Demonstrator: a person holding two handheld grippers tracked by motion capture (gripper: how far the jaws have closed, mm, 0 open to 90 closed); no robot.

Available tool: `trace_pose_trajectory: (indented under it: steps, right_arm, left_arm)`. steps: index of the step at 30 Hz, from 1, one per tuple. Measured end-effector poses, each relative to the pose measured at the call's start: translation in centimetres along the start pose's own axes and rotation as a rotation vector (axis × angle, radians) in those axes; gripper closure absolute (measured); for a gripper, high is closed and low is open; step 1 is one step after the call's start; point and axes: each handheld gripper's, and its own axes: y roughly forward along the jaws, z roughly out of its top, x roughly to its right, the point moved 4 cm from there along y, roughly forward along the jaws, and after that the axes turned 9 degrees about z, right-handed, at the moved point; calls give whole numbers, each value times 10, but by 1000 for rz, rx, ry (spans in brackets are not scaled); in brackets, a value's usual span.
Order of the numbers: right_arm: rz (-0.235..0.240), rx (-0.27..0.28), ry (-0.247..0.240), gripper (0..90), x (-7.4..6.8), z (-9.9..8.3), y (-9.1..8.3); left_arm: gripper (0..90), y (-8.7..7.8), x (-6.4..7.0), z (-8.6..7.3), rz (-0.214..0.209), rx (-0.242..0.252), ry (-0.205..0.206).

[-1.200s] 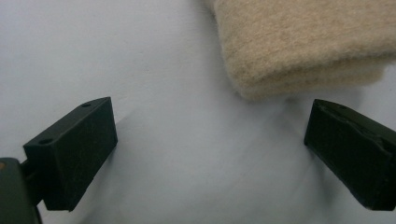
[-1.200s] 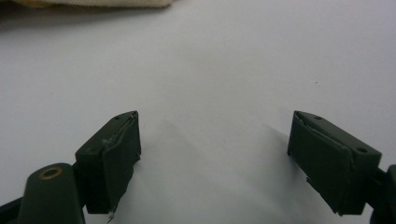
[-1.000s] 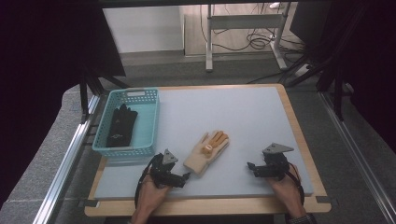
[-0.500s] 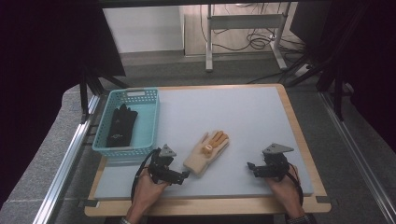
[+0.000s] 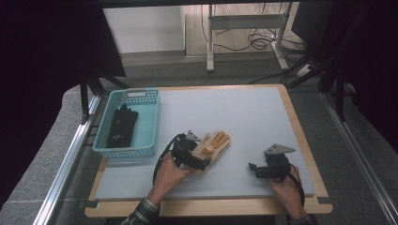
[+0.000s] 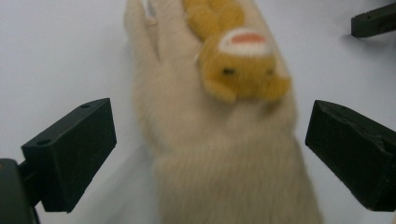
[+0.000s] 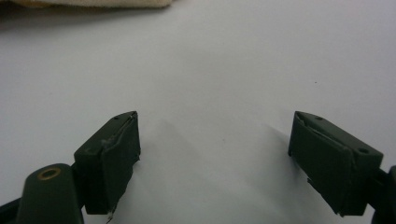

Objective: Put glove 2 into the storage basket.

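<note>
A cream knitted glove (image 5: pixel 213 147) with an orange animal face lies on the grey mat, fingers pointing away to the right. My left gripper (image 5: pixel 196 161) stands open over its cuff end. In the left gripper view the glove (image 6: pixel 219 140) runs up between the two wide-apart jaws, which touch nothing. My right gripper (image 5: pixel 256 168) rests open near the front right of the mat, pointing left; in the right gripper view its jaws stand apart over bare mat, with a cream edge of the glove (image 7: pixel 93 3) at the top. A black glove (image 5: pixel 121 125) lies in the teal basket (image 5: pixel 150 123).
The teal basket sits at the mat's left side, close to my left hand. A wooden border (image 5: pixel 300 136) frames the grey mat (image 5: pixel 244 117). Metal rails run along both table sides. The other gripper's jaw tip (image 6: pixel 373 21) shows at the top right of the left gripper view.
My left gripper has moved right and forward, coming over the cream glove's cuff. The right gripper and the glove have stayed in place.
</note>
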Motion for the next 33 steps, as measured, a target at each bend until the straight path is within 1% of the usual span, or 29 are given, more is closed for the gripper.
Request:
trace_pose_trajectory:
  steps: [3, 4, 5, 6, 7, 9, 12, 14, 15, 18, 19, 20, 22, 24, 26, 28, 29, 31, 33]
  right_arm:
    - [-1, -1, -1, 162, 0, 0, 0]
    - [0, 0, -1, 162, 0, 0, 0]
    - [0, 0, -1, 162, 0, 0, 0]
    - [0, 0, 0, 162, 0, 0, 0]
    - [1, 0, 0, 162, 0, 0, 0]
    - [1, 0, 0, 162, 0, 0, 0]
    - [1, 0, -1, 162, 0, 0, 0]
    - [1, 0, -1, 162, 0, 0, 0]
    - [0, 0, 0, 162, 0, 0, 0]
    - [1, 0, 0, 162, 0, 0, 0]
    - [1, 1, 0, 162, 0, 0, 0]
    - [0, 0, 0, 162, 0, 0, 0]
    - [0, 0, 0, 162, 0, 0, 0]
    - [0, 0, 0, 162, 0, 0, 0]
    - [0, 0, 0, 162, 0, 0, 0]
    - [0, 0, 0, 162, 0, 0, 0]
    - [1, 0, 1, 162, 0, 0, 0]
    - [1, 0, 1, 162, 0, 0, 0]
    - [1, 0, 1, 162, 0, 0, 0]
  left_arm:
    - [25, 12, 4, 5, 15, -24, 12]
    - [25, 17, 6, 5, 26, -34, 9]
    - [25, 21, 6, 5, 49, -49, 21]
    - [28, 25, 7, 5, 73, -60, 22]
    - [27, 29, 6, 4, 75, -73, 22]
    - [34, 33, 6, 3, 75, -78, 9]
    - [97, 36, 7, 1, 59, -93, 3]
    - [148, 37, 10, 0, 104, -95, 36]
    - [183, 36, 12, 1, 100, -90, 36]
    - [320, 33, 14, 1, 106, -88, 34]
    - [356, 32, 14, 1, 105, -90, 38]
    - [410, 31, 14, 1, 103, -92, 42]
    - [504, 30, 13, 2, 93, -92, 46]
    - [572, 29, 11, 2, 81, -90, 39]
    - [614, 28, 8, 1, 54, -86, 28]
    - [638, 26, 5, 1, 25, -80, 6]
    - [647, 25, 4, 1, 21, -78, 2]
    - [674, 22, 2, 3, 27, -61, -4]
    - [721, 18, -1, 6, 31, -44, -8]
